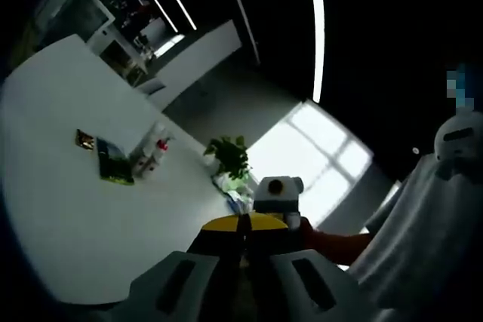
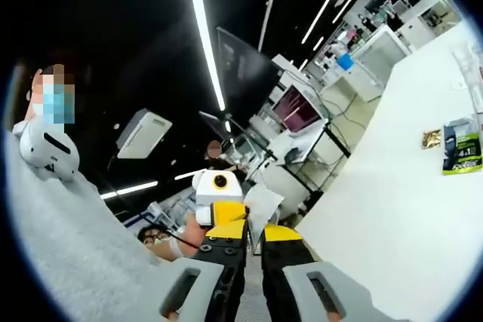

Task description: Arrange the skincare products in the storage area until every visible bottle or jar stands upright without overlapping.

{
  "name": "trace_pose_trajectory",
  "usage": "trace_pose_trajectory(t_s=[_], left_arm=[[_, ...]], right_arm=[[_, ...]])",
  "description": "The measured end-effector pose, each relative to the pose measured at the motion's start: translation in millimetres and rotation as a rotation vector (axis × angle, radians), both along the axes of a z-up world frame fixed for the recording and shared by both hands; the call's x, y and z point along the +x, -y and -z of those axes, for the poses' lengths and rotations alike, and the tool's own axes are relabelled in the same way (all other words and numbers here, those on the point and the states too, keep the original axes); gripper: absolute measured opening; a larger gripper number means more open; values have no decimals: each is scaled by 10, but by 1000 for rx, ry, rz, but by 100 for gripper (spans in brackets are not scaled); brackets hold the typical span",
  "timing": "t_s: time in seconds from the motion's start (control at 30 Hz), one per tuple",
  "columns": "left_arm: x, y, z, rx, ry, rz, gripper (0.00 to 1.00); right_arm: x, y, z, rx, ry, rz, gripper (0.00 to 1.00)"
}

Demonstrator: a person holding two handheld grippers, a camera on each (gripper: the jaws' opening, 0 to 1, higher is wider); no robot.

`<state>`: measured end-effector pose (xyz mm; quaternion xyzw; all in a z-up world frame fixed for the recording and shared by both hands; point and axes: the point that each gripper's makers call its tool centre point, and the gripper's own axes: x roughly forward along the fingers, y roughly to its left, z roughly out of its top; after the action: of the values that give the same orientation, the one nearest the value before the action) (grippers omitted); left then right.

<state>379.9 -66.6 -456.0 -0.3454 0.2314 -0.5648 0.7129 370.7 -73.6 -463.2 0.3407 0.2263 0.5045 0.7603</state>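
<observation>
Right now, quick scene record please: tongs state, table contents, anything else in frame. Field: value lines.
left tongs: jaws closed together, nothing visibly held, raised off the table
right tongs: jaws near closed, nothing visibly held, raised off the table
table: white, tilted in both views
bottles: small cluster, appear upright, too small to count
green packet: lying flat beside bottles
small gold packet: flat, next to green packet
potted plant: at table edge

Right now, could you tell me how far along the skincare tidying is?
Nothing looks done yet. In the left gripper view the bottles stand in a small cluster on the white table, beside a green packet and a small dark packet. Neither gripper holds anything: the left gripper and right gripper are raised well away from the table, jaws closed together. All the arranging is still left.
</observation>
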Motion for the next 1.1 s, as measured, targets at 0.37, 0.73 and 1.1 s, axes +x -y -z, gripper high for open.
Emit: trace_pose_trajectory(t_s=[0.37, 0.73, 1.1], left_arm=[[-65, 7, -12, 1, -19, 9, 0], [-134, -8, 7, 4, -59, 6, 0], [-168, 43, 16, 17, -79, 30, 0]], right_arm=[[14, 21, -107, 115, 2, 27, 0], [78, -28, -193, 10, 121, -17, 0], [39, 32, -219, -39, 185, -24, 0]])
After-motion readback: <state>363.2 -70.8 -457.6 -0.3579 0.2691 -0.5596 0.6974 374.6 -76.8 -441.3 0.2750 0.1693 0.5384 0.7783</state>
